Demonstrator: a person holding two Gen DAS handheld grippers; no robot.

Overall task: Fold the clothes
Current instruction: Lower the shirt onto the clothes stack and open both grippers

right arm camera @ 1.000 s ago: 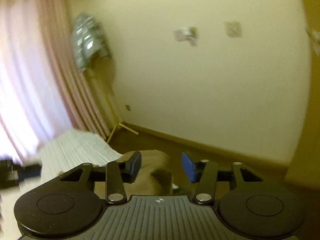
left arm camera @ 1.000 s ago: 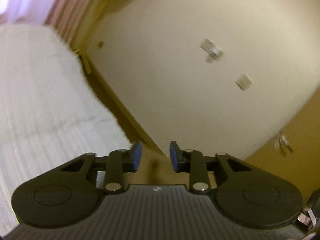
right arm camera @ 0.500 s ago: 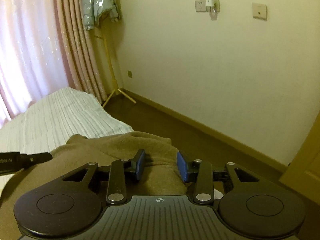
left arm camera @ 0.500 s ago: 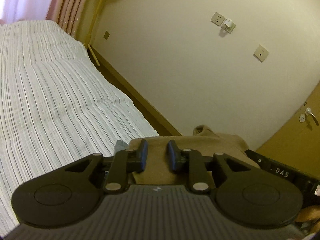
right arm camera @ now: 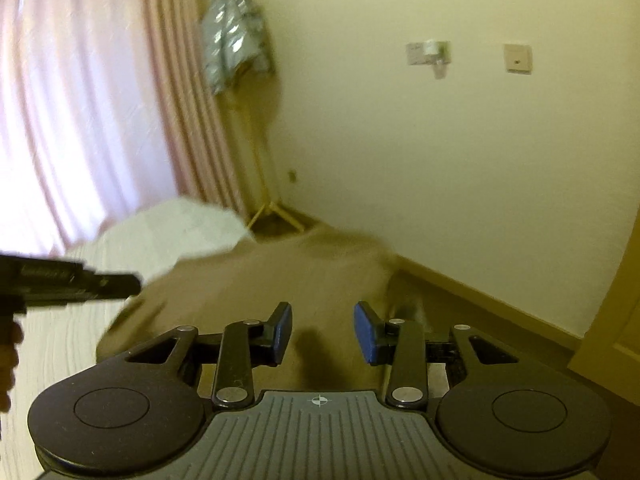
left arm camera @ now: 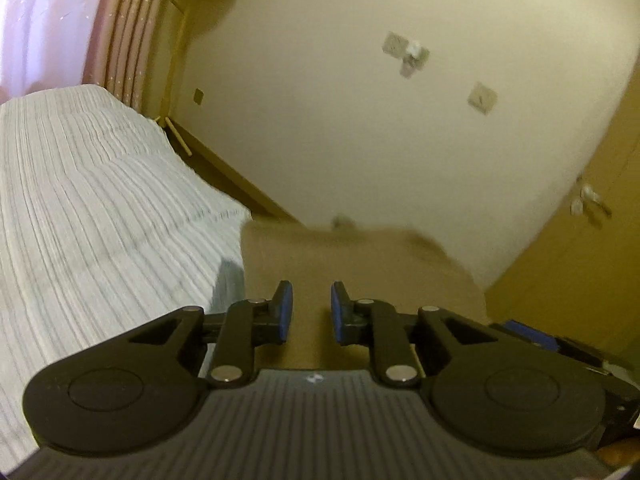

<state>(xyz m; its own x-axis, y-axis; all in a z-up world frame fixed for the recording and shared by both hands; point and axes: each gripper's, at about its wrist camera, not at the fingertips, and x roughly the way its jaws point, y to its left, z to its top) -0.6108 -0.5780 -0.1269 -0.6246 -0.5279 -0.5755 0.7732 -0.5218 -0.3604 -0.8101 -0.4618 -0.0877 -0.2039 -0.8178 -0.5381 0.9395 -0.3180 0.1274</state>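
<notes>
Brown garment (left arm camera: 360,264) on bed (left arm camera: 100,220), long axis toward wall; left gripper (left arm camera: 311,312) closing, right gripper (right arm camera: 322,332) spread, neither pinching.

One brown garment (left arm camera: 360,264) at six o'clock, one striped bed (left arm camera: 100,208) at nine. Two grippers: left gripper (left arm camera: 311,312), right gripper (right arm camera: 322,334). Two wall plates (right arm camera: 518,58) at one o'clock; one hanging jacket (right arm camera: 234,56) at eleven.

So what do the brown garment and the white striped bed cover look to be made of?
The brown garment looks like soft, thick, matte cloth, perhaps fleece or knit: it drapes in rounded folds with no shine, though blur hides the weave. The white striped bed cover looks like a woven or quilted cotton-type fabric, matte, with fine raised ribs running across it.
</notes>
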